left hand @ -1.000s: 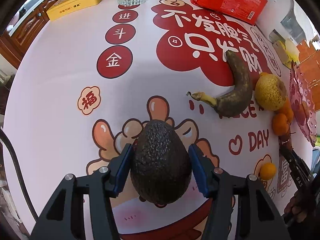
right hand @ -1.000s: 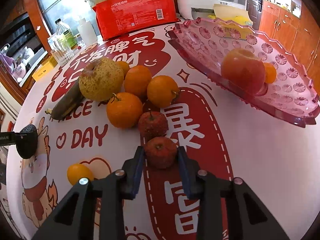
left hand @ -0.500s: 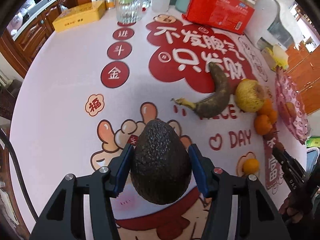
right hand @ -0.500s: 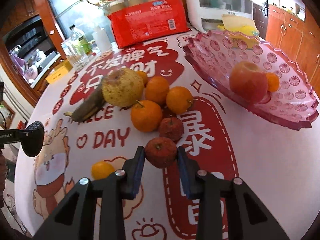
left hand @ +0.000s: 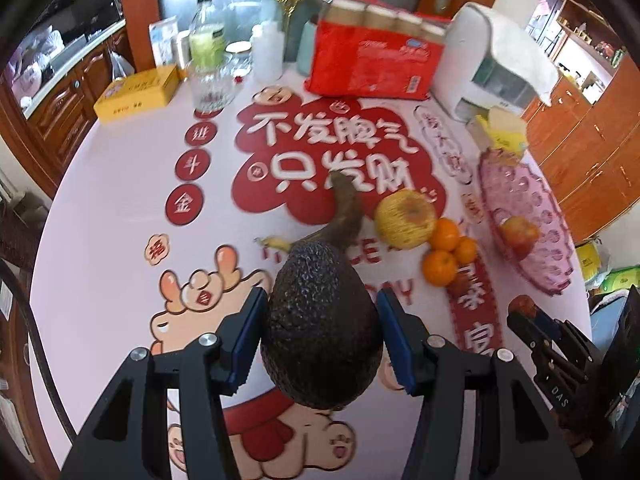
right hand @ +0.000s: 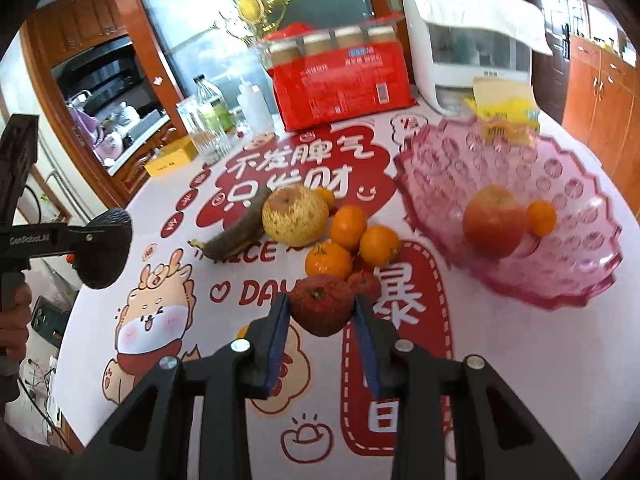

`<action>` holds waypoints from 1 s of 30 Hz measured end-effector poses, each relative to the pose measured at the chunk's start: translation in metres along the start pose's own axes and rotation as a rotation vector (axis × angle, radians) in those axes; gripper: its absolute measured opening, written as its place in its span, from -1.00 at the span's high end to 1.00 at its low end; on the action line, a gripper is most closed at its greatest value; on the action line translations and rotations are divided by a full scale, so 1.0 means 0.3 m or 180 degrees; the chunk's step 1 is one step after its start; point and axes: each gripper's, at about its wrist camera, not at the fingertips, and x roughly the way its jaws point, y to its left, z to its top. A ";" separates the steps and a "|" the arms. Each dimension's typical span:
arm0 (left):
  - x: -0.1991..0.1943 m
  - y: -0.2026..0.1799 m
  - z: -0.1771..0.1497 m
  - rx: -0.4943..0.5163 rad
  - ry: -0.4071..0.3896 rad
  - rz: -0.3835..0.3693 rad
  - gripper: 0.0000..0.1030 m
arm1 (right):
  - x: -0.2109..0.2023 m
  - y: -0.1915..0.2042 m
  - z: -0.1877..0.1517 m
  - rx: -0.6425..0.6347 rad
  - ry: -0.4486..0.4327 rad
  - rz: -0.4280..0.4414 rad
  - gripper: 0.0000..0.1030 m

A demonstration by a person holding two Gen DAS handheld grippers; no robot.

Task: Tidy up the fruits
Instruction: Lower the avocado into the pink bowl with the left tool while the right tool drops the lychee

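Pink plastic fruit bowl (right hand: 560, 280) at the right of the table (right hand: 500, 380), scalloped rim, with a red apple (right hand: 494, 226) and one small orange (right hand: 541, 219) inside it, the two just beside each other. The same bowl (left hand: 548, 276) shows at the far right in the left wrist view, with the apple (left hand: 519, 235) in it.

Loose fruit on the printed tablecloth, left of the bowl: a yellow-brown pear (right hand: 295, 214), a dark overripe banana (right hand: 236, 232) touching the pear's left side, and a cluster of oranges (right hand: 347, 242) just in front of the pear. A small red fruit (right hand: 366, 282) sits near the cluster, partly hidden.

Far edge of the table: a red package of cups (right hand: 340, 80), a white appliance (right hand: 468, 52) with a cloth on top, a clear bottle (right hand: 212, 108) and a yellow box (right hand: 170, 158).

Left gripper (left hand: 322, 334): held above the table at the left, its blue-padded fingers clamped on either side of a dark, bumpy avocado (left hand: 322, 320), narrow end pointing away. In the right wrist view the avocado (right hand: 105, 254) hangs clear of the tablecloth.

Right gripper (right hand: 322, 316): held above the near middle of the table, pointing toward the fruit cluster, with the bowl to its right. Its fingers clasp a rough red fruit (right hand: 322, 305), stem end facing the camera, lifted off the cloth.
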 end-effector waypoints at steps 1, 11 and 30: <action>-0.012 -0.021 0.003 0.0004 -0.0028 -0.0004 -0.06 | -0.019 -0.010 0.007 -0.0021 -0.0019 0.0015 0.36; -0.105 -0.260 0.064 0.0110 -0.0269 0.0036 -0.07 | -0.173 -0.151 0.073 -0.0181 -0.0184 0.0010 0.36; 0.028 -0.756 0.258 0.0456 -0.0364 -0.0005 -0.07 | -0.178 -0.515 0.152 -0.0172 -0.0094 0.0021 0.36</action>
